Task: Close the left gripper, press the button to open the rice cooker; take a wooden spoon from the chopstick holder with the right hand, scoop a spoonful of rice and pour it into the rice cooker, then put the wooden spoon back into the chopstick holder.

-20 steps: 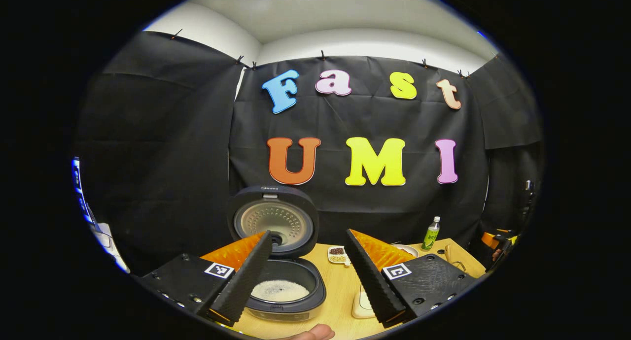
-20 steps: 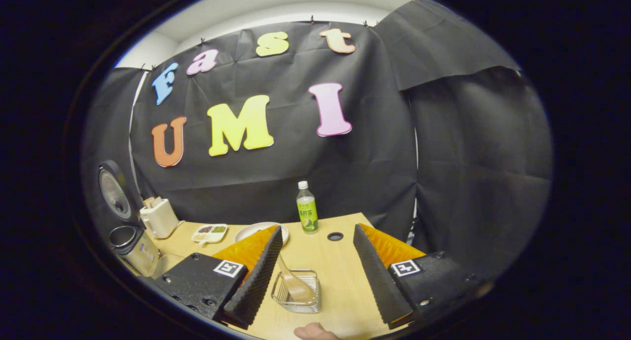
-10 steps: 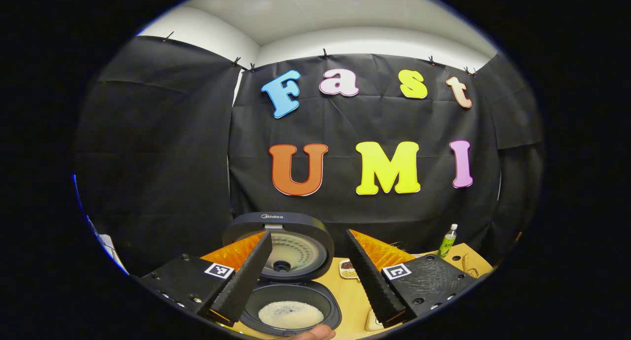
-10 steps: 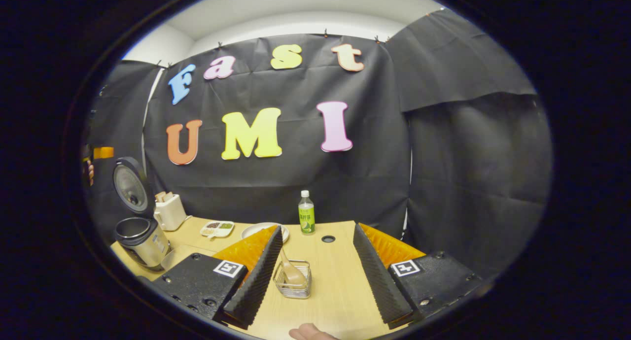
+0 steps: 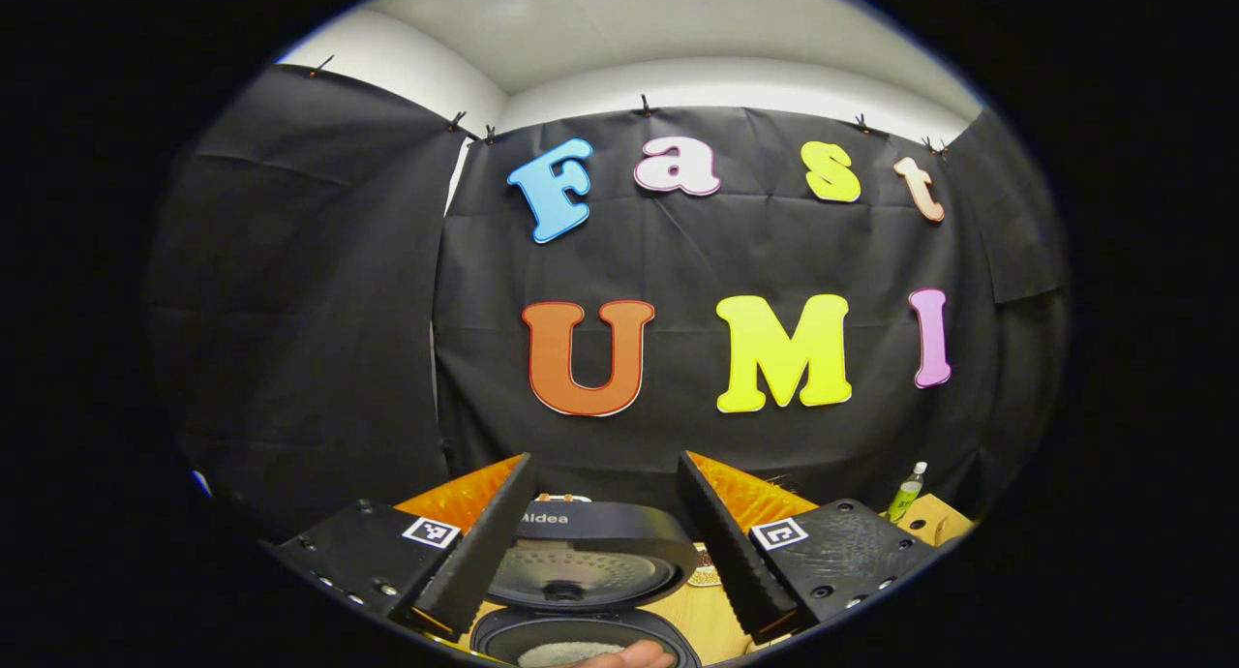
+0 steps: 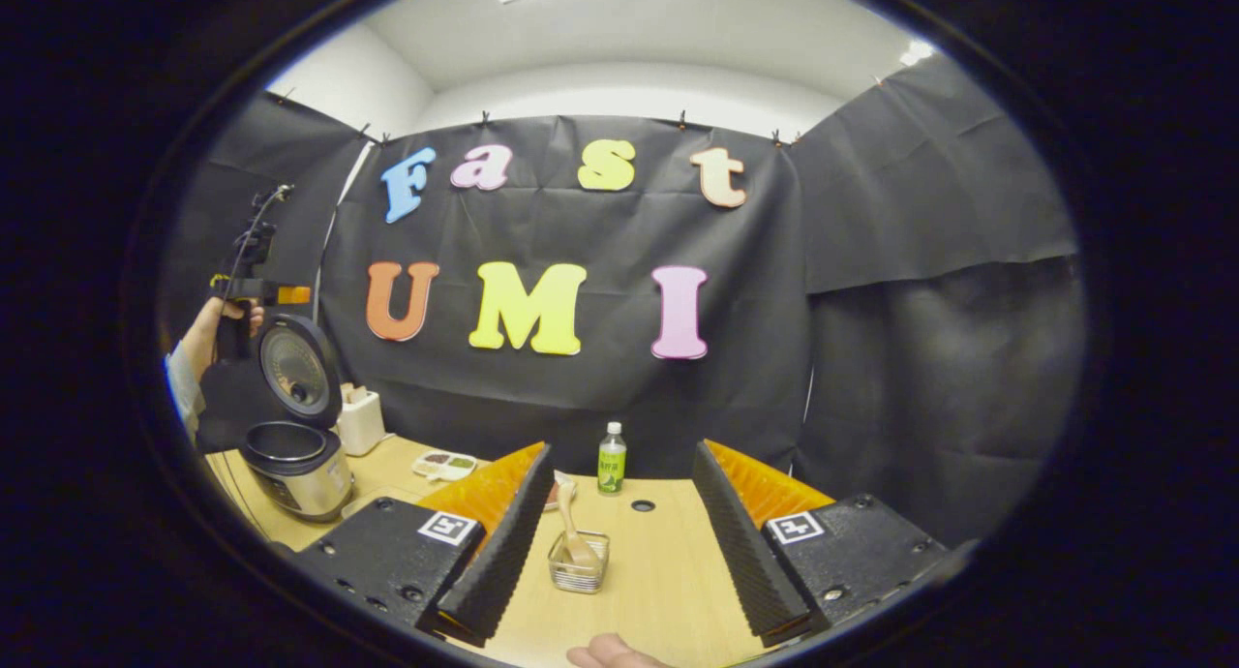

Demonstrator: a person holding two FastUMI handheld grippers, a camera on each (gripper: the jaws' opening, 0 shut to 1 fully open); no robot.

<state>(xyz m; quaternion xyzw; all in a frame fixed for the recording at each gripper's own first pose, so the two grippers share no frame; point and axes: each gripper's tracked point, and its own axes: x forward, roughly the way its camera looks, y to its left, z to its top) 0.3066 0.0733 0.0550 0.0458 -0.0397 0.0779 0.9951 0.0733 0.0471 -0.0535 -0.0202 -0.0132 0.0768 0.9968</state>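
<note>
Between the fingers of the left gripper the rice cooker shows a dark, near-black lid with a pale silvery inner plate dotted with small holes, and white rice in its black-rimmed pot. In the right gripper view the cooker's body is brushed silver under a dark rim. Ahead of the right gripper, the wooden spoon is pale tan, standing in a shiny silver wire chopstick holder. The table is light wood with faint grain. Beyond stands a green bottle with a white cap.
</note>
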